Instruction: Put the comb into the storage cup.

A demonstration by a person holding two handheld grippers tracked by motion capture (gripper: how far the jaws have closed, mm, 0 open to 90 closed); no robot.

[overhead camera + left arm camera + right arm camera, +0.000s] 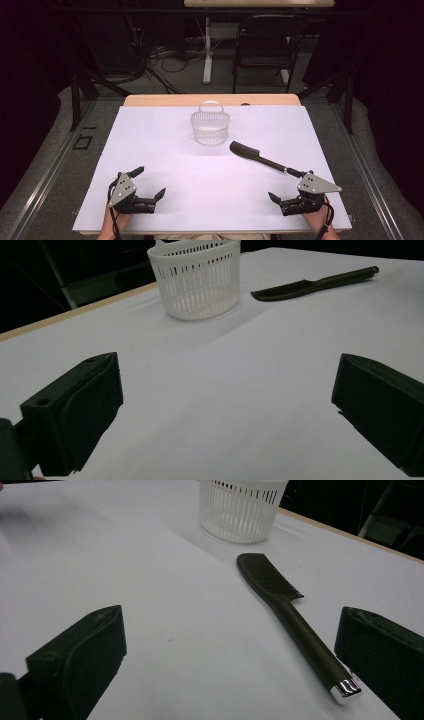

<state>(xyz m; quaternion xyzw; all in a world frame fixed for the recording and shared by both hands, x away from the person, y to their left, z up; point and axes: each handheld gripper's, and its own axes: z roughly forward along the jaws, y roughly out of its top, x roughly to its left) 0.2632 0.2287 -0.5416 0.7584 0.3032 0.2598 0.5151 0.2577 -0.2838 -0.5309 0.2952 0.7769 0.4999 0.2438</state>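
A small white slatted basket [210, 127] with a loop handle stands upright on the white table top, toward the far middle. A black comb [257, 157] with a long handle and a silver end cap lies flat to its right, handle pointing at my right gripper. My left gripper [148, 182] rests at the near left, jaws wide open and empty. My right gripper [287, 186] rests at the near right, open and empty, with the comb's end cap just short of its right jaw. The left gripper view has the basket [196, 279] and the comb [312, 285] far ahead. The right gripper view has the comb [290, 617] and the basket [241, 509].
The white sheet [165, 165] covers a wooden table whose far edge [165, 100] shows bare. Beyond it stand a black chair [265, 47], a white table leg [207, 50] and cables on the floor. Dark frame posts flank both sides.
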